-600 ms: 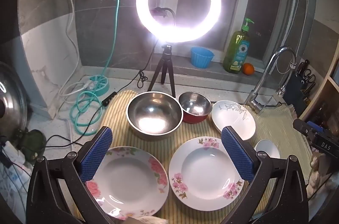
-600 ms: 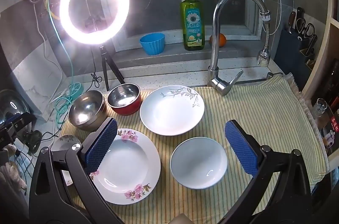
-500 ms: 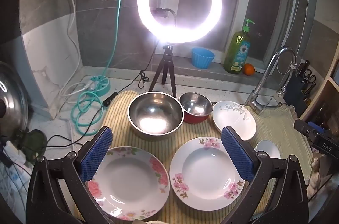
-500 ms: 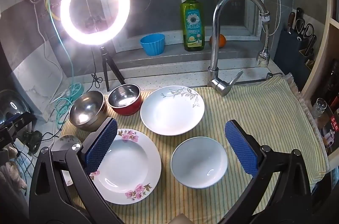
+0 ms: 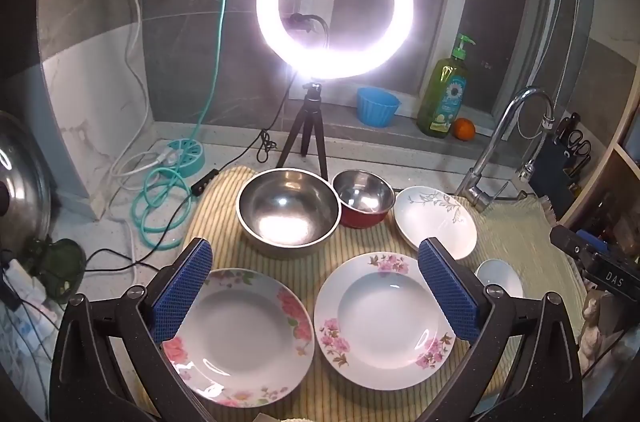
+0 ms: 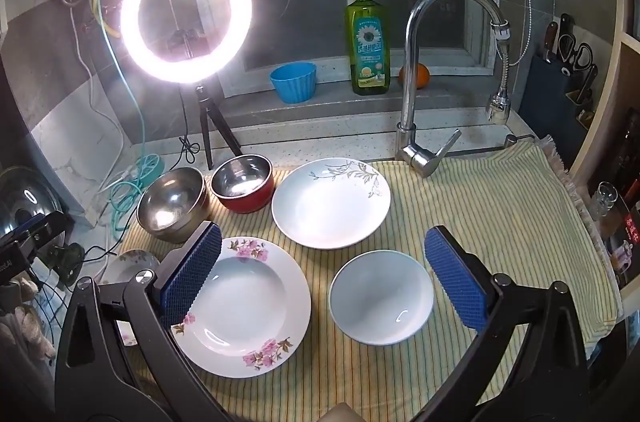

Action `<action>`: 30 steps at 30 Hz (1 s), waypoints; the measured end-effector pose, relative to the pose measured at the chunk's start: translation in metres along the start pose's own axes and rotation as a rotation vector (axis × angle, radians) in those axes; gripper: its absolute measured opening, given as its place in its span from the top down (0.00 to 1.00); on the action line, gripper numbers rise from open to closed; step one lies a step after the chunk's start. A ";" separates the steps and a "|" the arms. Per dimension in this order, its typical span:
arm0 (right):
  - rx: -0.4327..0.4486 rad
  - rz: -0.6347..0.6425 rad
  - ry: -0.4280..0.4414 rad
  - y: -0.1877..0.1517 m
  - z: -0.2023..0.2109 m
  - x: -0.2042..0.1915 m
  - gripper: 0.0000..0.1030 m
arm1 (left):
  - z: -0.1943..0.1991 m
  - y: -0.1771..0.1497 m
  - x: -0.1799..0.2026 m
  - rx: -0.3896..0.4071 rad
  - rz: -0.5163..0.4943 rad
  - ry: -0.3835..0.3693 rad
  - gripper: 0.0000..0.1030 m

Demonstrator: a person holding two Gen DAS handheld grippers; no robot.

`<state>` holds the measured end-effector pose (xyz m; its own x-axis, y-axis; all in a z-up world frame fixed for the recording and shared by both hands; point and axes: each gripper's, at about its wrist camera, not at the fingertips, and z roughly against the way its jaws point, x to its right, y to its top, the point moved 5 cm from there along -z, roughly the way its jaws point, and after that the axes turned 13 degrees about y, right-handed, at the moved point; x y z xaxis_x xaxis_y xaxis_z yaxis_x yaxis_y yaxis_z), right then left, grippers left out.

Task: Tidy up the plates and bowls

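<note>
Six dishes lie unstacked on a yellow striped cloth (image 6: pixel 480 206) spread over the bench, and both pairs of jaws stand spread wide, holding nothing. The chrome tap (image 6: pixel 412 70) at the back edge of the cloth serves as landmark.

Largest first: two pink-flowered plates lie in the near row, far to the left of the tap. The left gripper (image 5: pixel 316 286) hangs above and between them, so the left-hand flowered plate (image 5: pixel 240 336) lies under its left jaw and the right-hand flowered plate (image 5: pixel 386 318) under its right jaw. Judging from this, the left hand is nearer to both.

Just left of the tap base lies a white plate with a grey leaf sprig (image 6: pixel 331 202). Further left in that back row stand a large steel bowl (image 5: pixel 289 212) and a smaller red-sided steel bowl (image 5: pixel 364 197), rims almost touching.

Nearer than the tap, and a little left of it, sits a small plain white bowl (image 6: pixel 382 296). The right gripper (image 6: pixel 322 274) hovers with this bowl just inside its right jaw, so the right hand is nearer to it. All dishes are round, so no long axis governs the approach.

Writing: a black device (image 5: pixel 600 262) at the right edge of the left wrist view shows "DAS". The green dish-soap bottle (image 6: pixel 367 38), on the sill behind the tap, carries a daisy label whose text is too small to read.
</note>
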<state>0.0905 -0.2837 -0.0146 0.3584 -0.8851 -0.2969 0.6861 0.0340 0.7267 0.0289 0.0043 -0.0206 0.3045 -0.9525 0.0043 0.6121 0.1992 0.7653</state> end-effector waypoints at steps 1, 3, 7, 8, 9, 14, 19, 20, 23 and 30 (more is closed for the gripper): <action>0.002 -0.002 -0.002 0.000 0.001 0.000 0.00 | 0.000 -0.001 0.000 0.002 -0.001 0.001 0.01; 0.000 -0.006 0.003 0.000 0.000 0.000 0.00 | 0.001 0.000 0.000 0.004 -0.002 0.001 0.01; 0.000 -0.006 0.004 0.000 0.001 0.000 0.00 | 0.001 0.001 0.000 0.002 -0.002 -0.002 0.01; 0.002 -0.008 0.003 0.000 0.001 0.000 0.00 | 0.001 0.001 -0.001 0.001 -0.002 -0.003 0.01; 0.002 -0.009 0.003 0.000 0.001 0.000 0.00 | 0.001 0.002 -0.001 -0.001 -0.001 -0.005 0.01; 0.000 -0.005 0.003 0.000 0.000 -0.001 0.00 | 0.002 -0.001 0.001 0.002 -0.002 -0.004 0.01; -0.003 0.003 0.004 -0.001 0.004 -0.002 0.00 | 0.002 -0.002 0.001 0.004 -0.001 -0.003 0.01; -0.003 0.007 0.002 0.000 0.003 -0.004 0.00 | 0.002 -0.002 0.001 0.003 -0.002 -0.005 0.01; -0.006 0.013 0.000 0.003 -0.001 -0.007 0.00 | 0.002 0.000 0.002 0.001 -0.004 -0.006 0.01; -0.007 0.013 0.005 0.003 -0.003 -0.008 0.00 | 0.001 0.002 0.005 0.007 0.000 -0.004 0.01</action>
<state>0.0915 -0.2755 -0.0115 0.3703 -0.8824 -0.2901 0.6857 0.0490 0.7262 0.0310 -0.0003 -0.0188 0.3018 -0.9533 0.0065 0.6069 0.1974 0.7699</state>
